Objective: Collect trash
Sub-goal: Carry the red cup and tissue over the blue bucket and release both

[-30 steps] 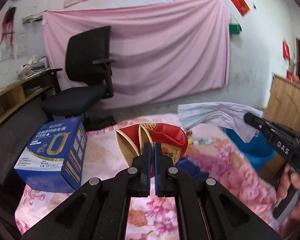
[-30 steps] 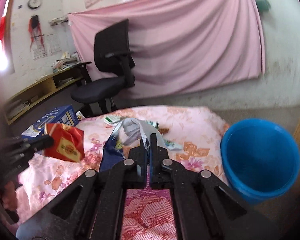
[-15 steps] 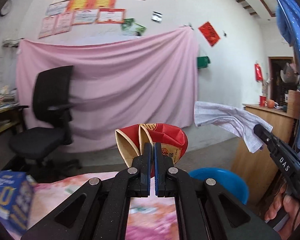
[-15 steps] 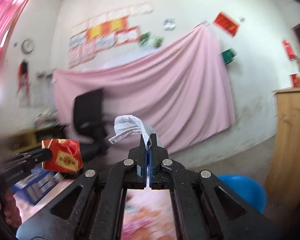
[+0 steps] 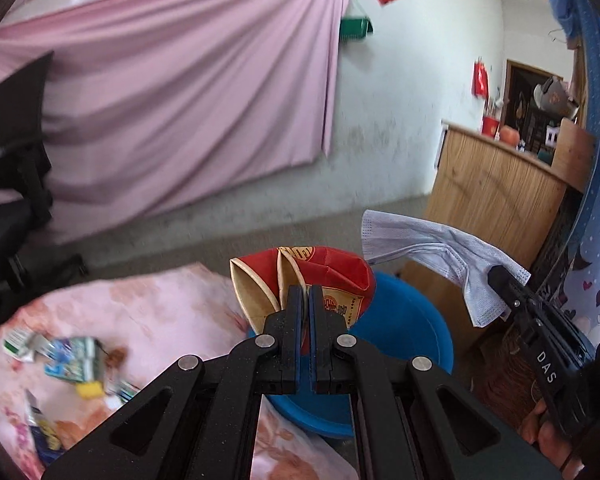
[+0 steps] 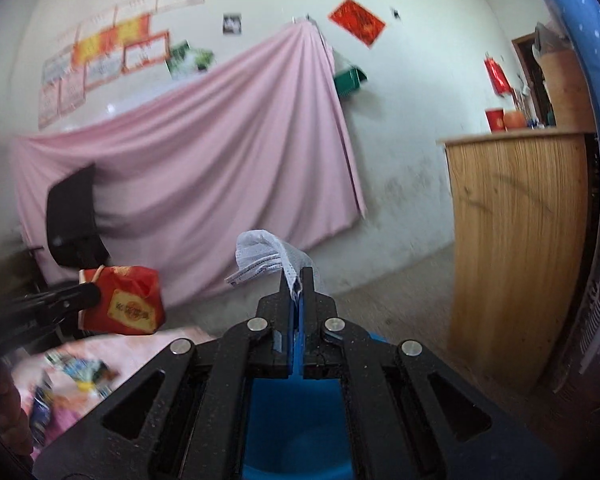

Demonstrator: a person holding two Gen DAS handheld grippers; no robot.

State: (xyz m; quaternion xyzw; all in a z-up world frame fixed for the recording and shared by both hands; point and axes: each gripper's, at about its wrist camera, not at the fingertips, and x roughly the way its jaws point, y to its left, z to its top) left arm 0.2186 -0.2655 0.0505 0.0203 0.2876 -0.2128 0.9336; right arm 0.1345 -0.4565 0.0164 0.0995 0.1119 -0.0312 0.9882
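Clamping crushed red cups (image 5: 324,280) and a face mask (image 6: 274,258), both tools hide the seemingly blue bucket (image 6: 296,420).

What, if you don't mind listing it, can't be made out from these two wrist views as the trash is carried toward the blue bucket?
- Blue bucket: its inside is mostly hidden by the right gripper in the right wrist view, and partly by the left gripper in the left.
- Wrappers on the floral cloth: motion blur hides what they are.
- Print on the crushed red paper cups: too small to read.
- Face mask: its pinched end is hidden between the jaws.
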